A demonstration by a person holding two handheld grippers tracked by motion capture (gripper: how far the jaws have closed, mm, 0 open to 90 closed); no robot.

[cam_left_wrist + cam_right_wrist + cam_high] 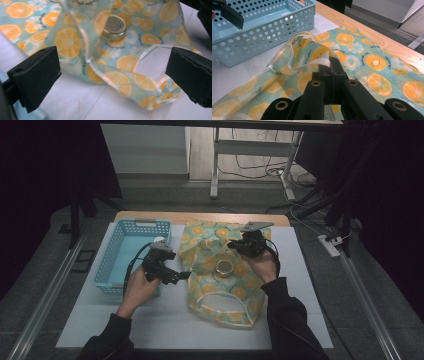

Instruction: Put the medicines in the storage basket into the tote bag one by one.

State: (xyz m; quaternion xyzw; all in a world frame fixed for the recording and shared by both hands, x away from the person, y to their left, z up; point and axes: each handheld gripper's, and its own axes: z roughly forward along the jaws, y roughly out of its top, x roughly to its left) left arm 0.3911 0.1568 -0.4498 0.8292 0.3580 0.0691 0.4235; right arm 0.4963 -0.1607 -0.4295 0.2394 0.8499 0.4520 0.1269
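mostly hidden, right gripper clamps cloth bag; left gripper gapes, gripping nothing.

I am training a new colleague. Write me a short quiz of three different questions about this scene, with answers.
1. True or false: the right claw is shut on the fruit-print bag.
2. What lies on the bag? A) metal lid B) spoon C) cup
3. Fill in: the left claw is ____.

Key: 1 true. 2 A, the metal lid. 3 open, near the bag's handle loop, not touching it.
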